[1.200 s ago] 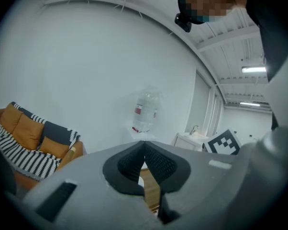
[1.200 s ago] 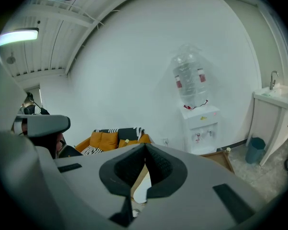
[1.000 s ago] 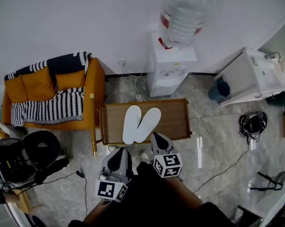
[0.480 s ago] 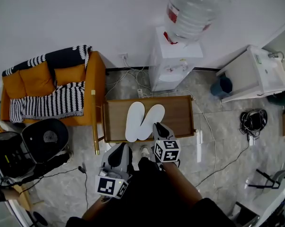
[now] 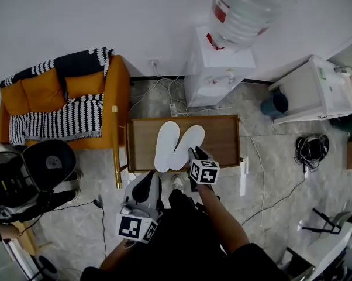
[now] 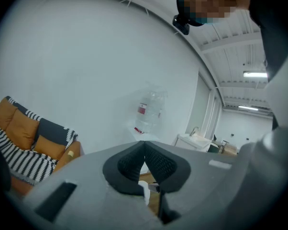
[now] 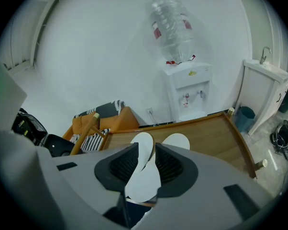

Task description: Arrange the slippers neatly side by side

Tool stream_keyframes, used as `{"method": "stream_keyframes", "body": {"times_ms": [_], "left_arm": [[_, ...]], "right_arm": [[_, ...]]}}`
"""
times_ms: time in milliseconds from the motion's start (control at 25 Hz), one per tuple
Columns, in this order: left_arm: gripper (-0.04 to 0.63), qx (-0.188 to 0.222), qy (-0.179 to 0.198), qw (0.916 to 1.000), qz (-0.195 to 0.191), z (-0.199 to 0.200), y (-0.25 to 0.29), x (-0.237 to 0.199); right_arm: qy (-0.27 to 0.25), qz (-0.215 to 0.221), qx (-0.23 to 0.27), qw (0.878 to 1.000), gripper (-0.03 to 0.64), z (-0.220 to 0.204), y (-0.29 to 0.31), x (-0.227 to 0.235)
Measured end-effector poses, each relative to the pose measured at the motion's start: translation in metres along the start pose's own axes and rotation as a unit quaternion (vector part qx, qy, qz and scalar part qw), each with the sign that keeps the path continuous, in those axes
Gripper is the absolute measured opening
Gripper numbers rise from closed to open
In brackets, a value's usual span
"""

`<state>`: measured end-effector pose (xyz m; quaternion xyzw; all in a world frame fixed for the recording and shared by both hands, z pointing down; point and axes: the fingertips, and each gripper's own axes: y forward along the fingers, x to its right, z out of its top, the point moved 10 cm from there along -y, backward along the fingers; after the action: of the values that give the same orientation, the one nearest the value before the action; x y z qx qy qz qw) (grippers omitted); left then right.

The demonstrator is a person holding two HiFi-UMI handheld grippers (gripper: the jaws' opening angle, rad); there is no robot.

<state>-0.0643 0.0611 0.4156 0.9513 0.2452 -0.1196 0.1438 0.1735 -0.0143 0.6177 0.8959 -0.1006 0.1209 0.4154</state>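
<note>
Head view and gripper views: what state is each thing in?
Slippers: on the wooden table, heels together, toes apart.
Left gripper: shut, empty.
Right gripper: open, fingers just opening; slipper heels in the gap, ungripped.
Water bottle: inverted on the dispenser.

Plenty of bare wood on the table right of the slippers, less on their left. The sofa crowds its left edge and the water cooler sits just above.

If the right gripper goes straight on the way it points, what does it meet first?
Probably the slippers, at their overlapping heels on the table. The right gripper has just been opening its jaws and its pads press on nothing yet; depth is unclear.
</note>
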Motion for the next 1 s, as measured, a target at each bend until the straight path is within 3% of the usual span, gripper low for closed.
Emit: {"method": "stream_keyframes", "body": {"times_ms": [520, 1000], "left_arm": [[0.012, -0.004, -0.009, 0.9999, 0.013, -0.007, -0.011, -0.005], [0.012, -0.002, -0.007, 0.9997, 0.025, -0.005, -0.016, -0.018]], "right_arm": [[0.034, -0.043, -0.087, 0.995, 0.104, -0.038, 0.061, 0.023], [0.045, -0.055, -0.116, 0.991, 0.094, -0.049, 0.089, 0.032]]}}
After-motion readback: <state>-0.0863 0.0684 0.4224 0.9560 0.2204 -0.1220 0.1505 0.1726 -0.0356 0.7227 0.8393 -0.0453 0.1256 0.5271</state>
